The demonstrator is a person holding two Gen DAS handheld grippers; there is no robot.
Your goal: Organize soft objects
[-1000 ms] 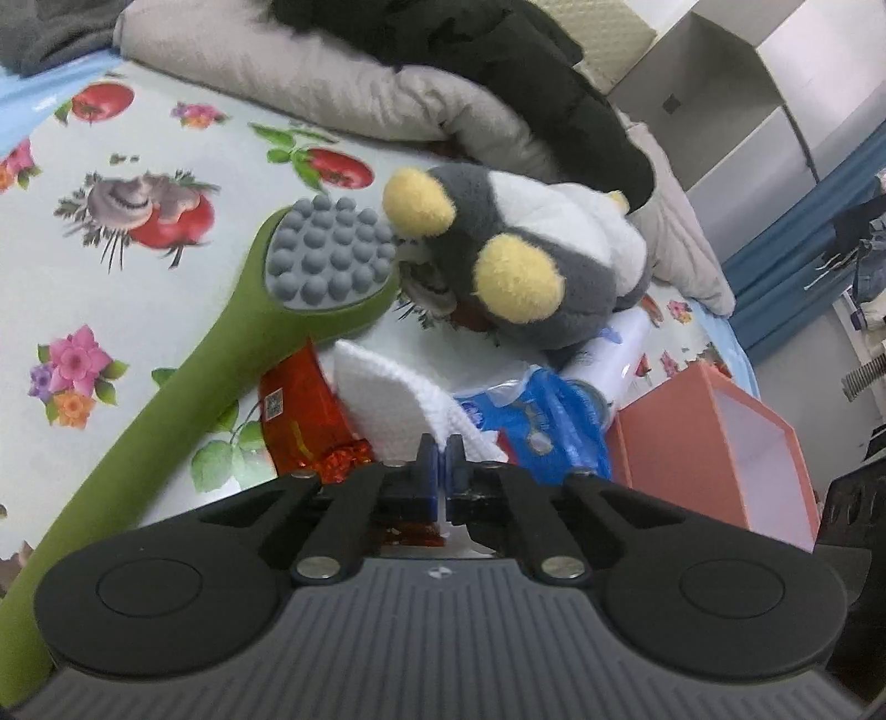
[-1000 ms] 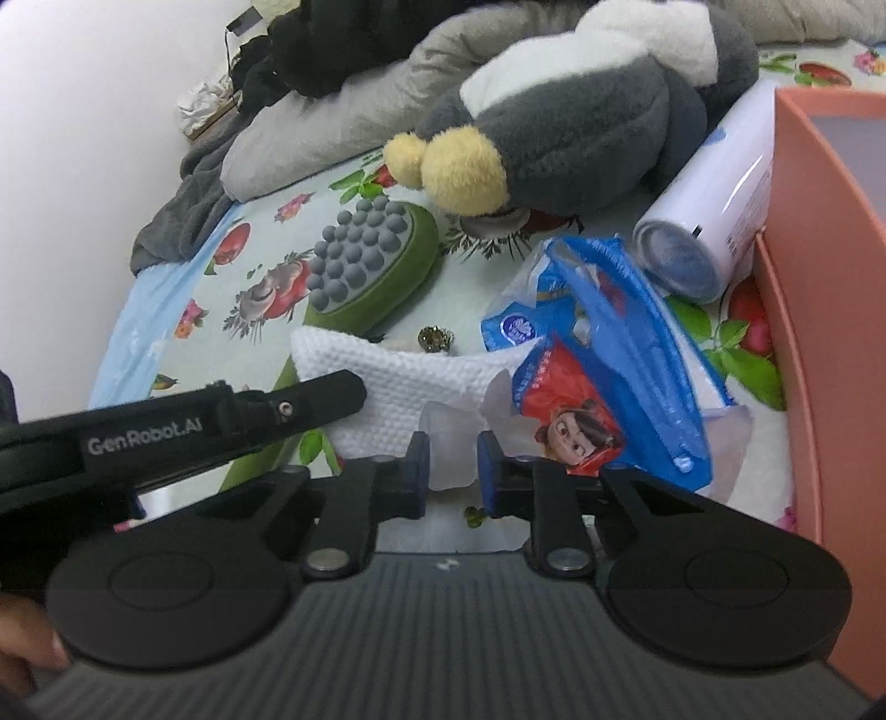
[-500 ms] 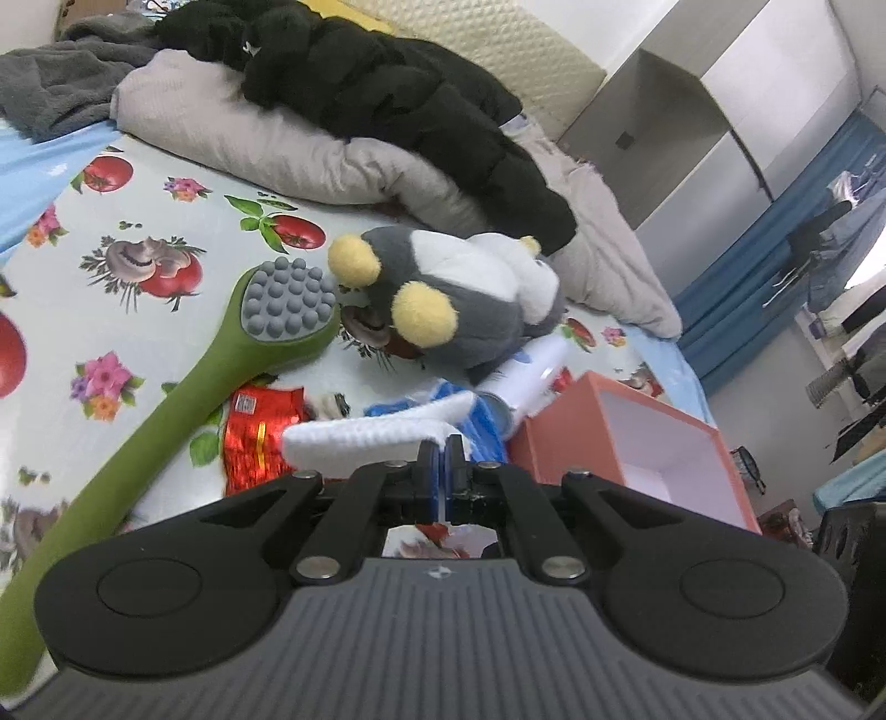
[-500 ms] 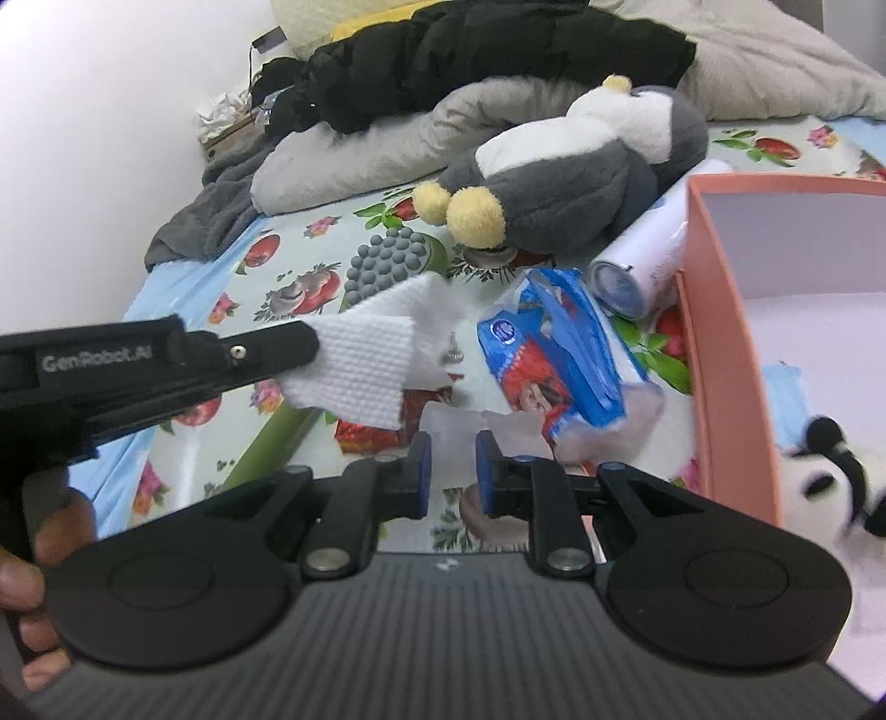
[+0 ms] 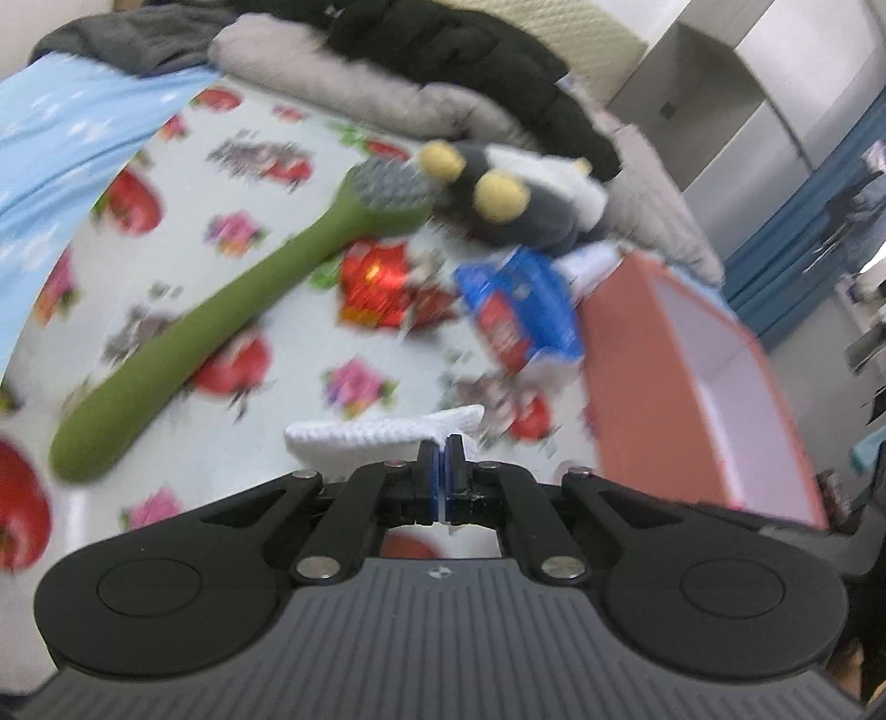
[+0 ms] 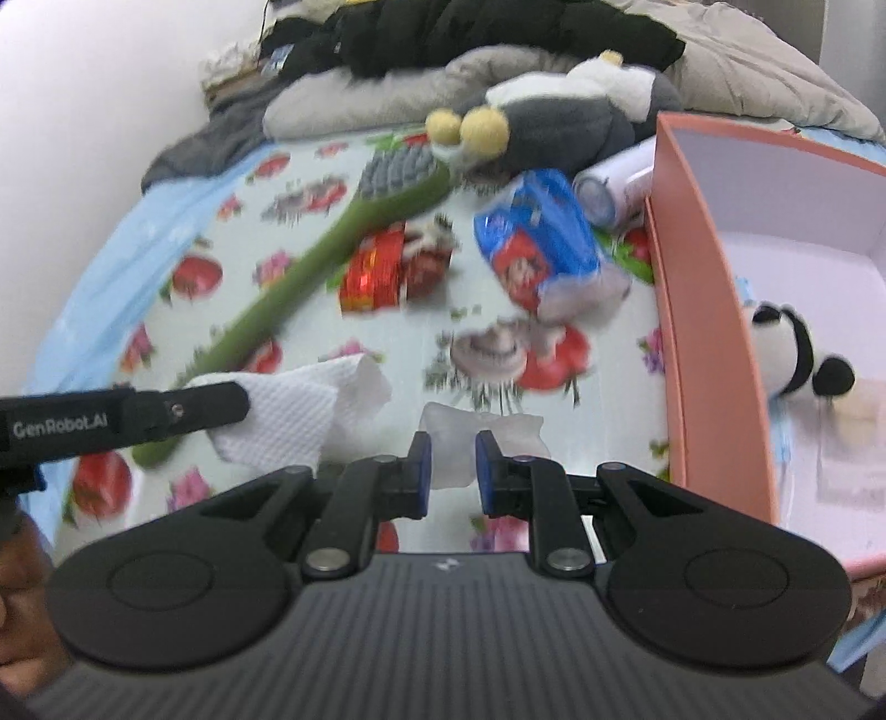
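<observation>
My left gripper (image 5: 440,443) is shut on a white textured tissue (image 5: 382,435), lifted off the bed; in the right wrist view that tissue (image 6: 299,421) hangs from the left gripper's fingers (image 6: 221,401). My right gripper (image 6: 449,443) is shut on a translucent white plastic packet (image 6: 476,429), also held above the bed. A grey and white penguin plush (image 5: 515,194) lies at the far side. A small panda plush (image 6: 792,354) sits inside the pink box (image 6: 703,343), right of both grippers.
On the flowered sheet (image 6: 310,260) lie a green long-handled massage brush (image 5: 221,310), red snack packets (image 6: 387,271), a blue tissue pack (image 6: 542,249) and a white bottle (image 6: 614,188). Dark and grey clothes (image 5: 443,50) pile at the back. A person's hand (image 6: 16,598) shows lower left.
Both grippers have pulled back and risen from the clutter with the tissue and the packet. The pink box and the panda inside it have come into view.
</observation>
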